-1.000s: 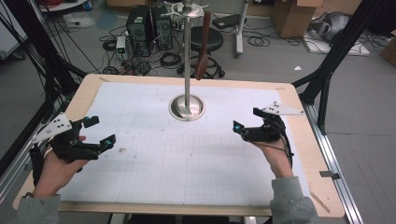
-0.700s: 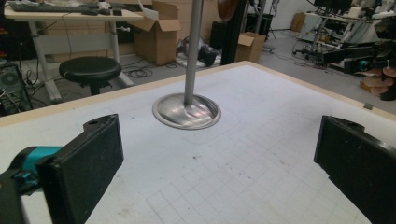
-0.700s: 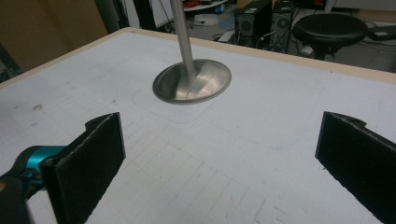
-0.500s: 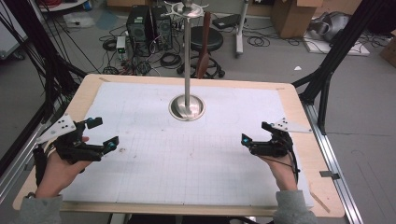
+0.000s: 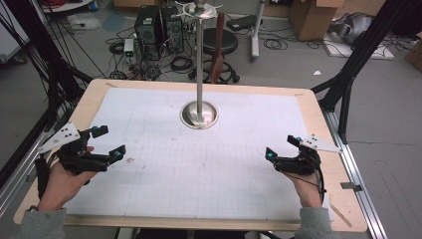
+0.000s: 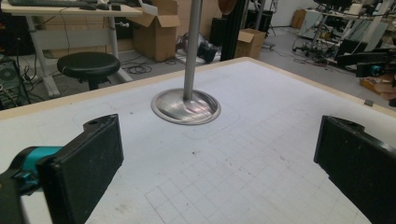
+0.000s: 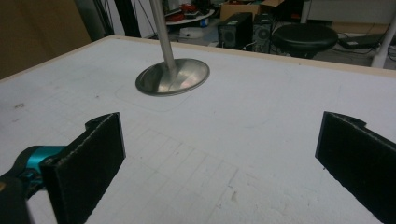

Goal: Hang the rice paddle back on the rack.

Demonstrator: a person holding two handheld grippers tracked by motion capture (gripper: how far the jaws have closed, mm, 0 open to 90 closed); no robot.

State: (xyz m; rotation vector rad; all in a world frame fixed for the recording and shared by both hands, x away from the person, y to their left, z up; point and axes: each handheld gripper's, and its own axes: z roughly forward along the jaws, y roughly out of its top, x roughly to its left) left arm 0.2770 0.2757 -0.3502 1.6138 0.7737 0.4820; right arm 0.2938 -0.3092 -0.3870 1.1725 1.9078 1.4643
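So right now I've got both tongs parked low near my edge of the table (image 5: 149, 89), and nothing's in either one. Left gripper (image 5: 110, 143) has its jaws spread wide, and in the left gripper view there's just bare gridded mat (image 6: 243, 172) between them. Same story on the right gripper (image 5: 282, 148): jaws apart, nothing between them but mat.

What changed in the last second: both hands slid back toward me. The right one moved the most, from further up the table down to the near right corner area. The left only crept back a bit. Jaws looked open the whole way, so no grab or release in that stretch.

The only thing worth grabbing is the stand (image 5: 199, 113), a round metal base with a tall pole (image 5: 200, 59) going up from it. It sits well ahead of both tongs, roughly midway between them, a bit further from the right. From the left gripper view it's ahead and slightly left of centre (image 6: 186, 106); from the right one it's ahead and off to the left (image 7: 172, 77).

My read: pulling back from the stand means I'm either at a reset pose or between steps. Nothing's been touched, so any work on the stand still needs a full reach forward from both sides.
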